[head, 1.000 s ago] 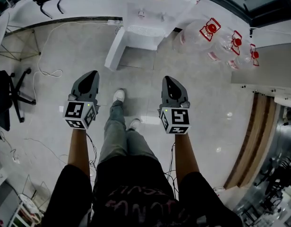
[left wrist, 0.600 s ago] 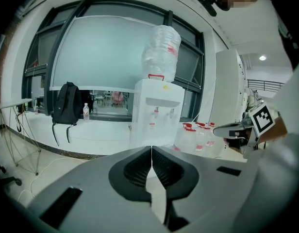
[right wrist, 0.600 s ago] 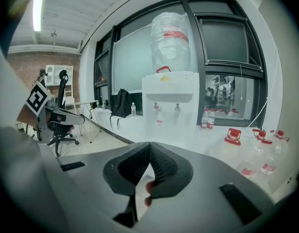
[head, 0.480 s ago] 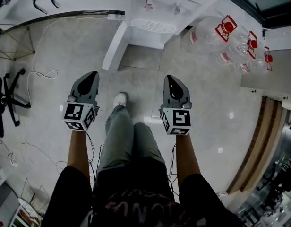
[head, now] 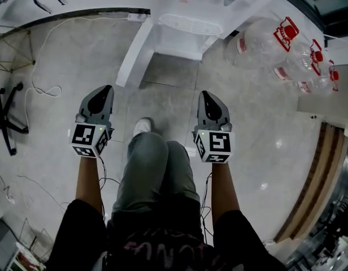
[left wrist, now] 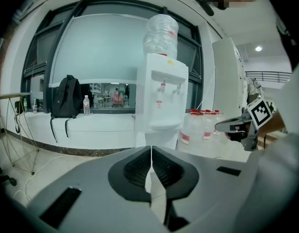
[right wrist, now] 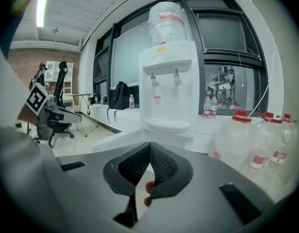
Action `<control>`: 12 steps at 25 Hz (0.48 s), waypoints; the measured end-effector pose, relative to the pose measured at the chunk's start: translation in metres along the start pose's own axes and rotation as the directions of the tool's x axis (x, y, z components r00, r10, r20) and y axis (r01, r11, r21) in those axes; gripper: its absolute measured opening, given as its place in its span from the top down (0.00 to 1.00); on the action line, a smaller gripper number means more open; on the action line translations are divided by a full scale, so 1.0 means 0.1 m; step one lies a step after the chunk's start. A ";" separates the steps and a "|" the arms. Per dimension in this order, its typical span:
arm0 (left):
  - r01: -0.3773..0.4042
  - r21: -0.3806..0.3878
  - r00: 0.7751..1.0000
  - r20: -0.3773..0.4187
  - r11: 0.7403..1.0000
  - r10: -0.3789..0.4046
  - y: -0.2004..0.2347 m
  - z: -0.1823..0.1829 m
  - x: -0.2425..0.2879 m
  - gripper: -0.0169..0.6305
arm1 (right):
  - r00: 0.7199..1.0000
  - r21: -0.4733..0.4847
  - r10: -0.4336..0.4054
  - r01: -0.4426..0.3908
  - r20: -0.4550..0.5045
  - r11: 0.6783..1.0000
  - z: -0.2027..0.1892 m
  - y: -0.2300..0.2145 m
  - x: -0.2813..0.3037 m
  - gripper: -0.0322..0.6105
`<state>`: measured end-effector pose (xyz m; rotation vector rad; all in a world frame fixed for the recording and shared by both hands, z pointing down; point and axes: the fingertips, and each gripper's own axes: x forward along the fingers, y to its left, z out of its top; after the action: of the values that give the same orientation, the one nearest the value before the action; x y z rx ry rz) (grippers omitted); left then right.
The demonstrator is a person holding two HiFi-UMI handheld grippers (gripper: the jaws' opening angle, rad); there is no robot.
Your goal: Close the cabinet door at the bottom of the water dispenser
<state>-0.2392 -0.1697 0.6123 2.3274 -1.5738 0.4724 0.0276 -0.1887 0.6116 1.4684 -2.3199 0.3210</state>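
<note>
Jaws pressed together, empty, on left grey gripper [head: 105,90] and right grey gripper [head: 207,95]; we should push the open white cabinet door [head: 133,54] at 11 o'clock broadside.

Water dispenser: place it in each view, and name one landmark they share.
Head view: water dispenser, top centre, cut by the edge.
Left gripper view: water dispenser, centre, bottle on top.
Right gripper view: water dispenser, centre, bottle on top.
Shared landmark: red-capped jugs on its right.
</note>
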 end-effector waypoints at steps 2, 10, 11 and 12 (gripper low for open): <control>0.000 0.023 1.000 0.005 1.000 0.000 0.05 -0.20 0.09 0.95 | 1.000 0.007 -0.015 0.015 0.008 1.000 -0.19 -0.03 0.11 0.93; -0.033 0.023 0.999 0.040 0.999 0.032 0.27 -0.87 0.35 0.95 | 0.999 0.029 -0.032 0.032 0.029 0.999 -0.91 -0.12 0.42 0.93; -0.031 0.024 0.999 0.045 0.999 0.030 0.28 -0.93 0.37 0.95 | 0.999 0.032 -0.037 0.036 0.033 0.999 -0.98 -0.15 0.44 0.93; -0.025 0.028 0.999 0.049 0.999 0.024 0.28 -0.99 0.40 0.95 | 0.998 0.032 -0.041 0.040 0.037 0.999 -1.05 -0.18 0.45 0.93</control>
<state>-0.2623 -0.1721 0.7198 2.3606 -1.6296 0.4503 0.0463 -0.1927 0.7262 1.5467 -2.3207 0.3225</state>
